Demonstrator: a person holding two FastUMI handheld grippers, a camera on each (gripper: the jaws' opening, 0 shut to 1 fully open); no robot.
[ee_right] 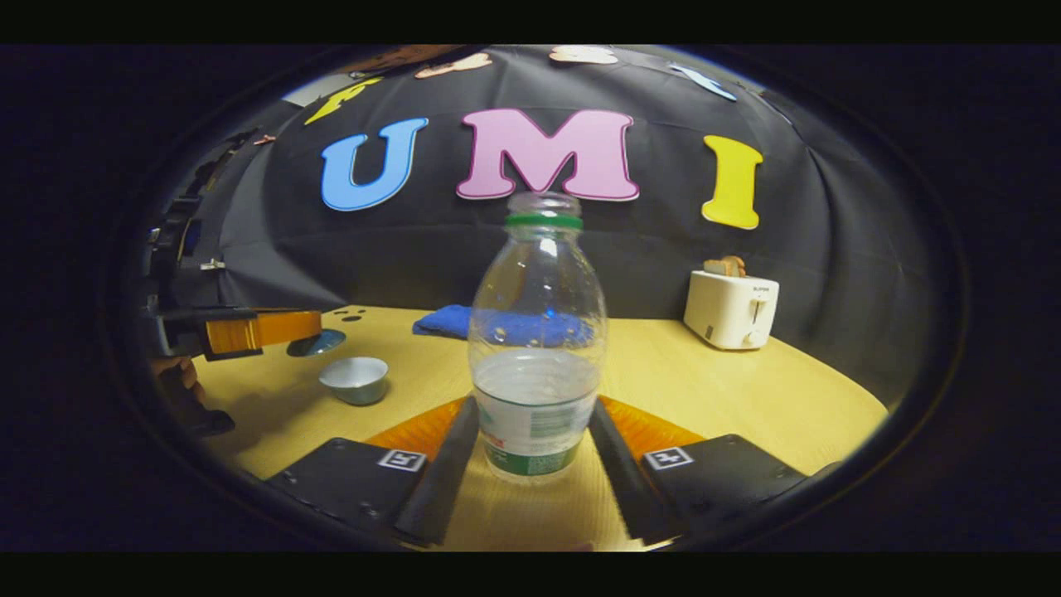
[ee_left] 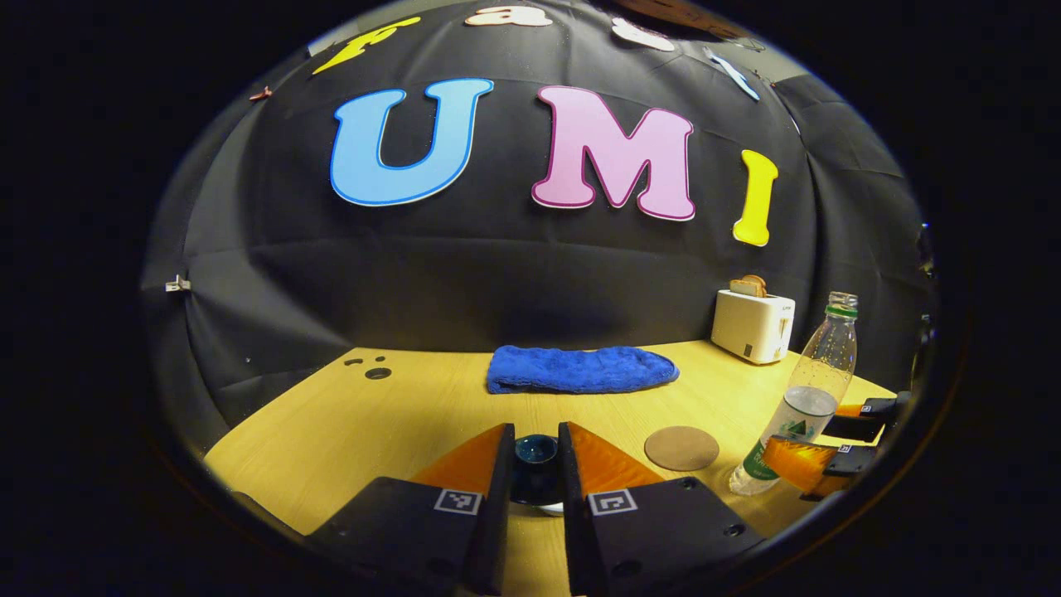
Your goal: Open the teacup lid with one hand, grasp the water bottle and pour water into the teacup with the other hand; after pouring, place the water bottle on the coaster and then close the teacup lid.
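My left gripper (ee_left: 536, 435) is shut on the dark blue teacup lid (ee_left: 535, 454), which sits between its fingers. From the right gripper view, that left gripper (ee_right: 278, 330) holds the lid (ee_right: 317, 342) raised at the far left, a little behind the open teacup (ee_right: 355, 379). The clear water bottle (ee_right: 537, 365), capless with a green neck ring and about a third full, stands between my right gripper's (ee_right: 535, 452) fingers, which press on both sides of its lower body. The left gripper view shows the bottle (ee_left: 808, 390) in the right gripper (ee_left: 808, 439), just right of the round brown coaster (ee_left: 681, 448).
A blue towel (ee_left: 580, 369) lies at the back of the wooden table (ee_left: 398, 414). A white toaster (ee_left: 753, 326) with bread in it stands at the back right. A hand (ee_right: 178, 377) shows under the left gripper.
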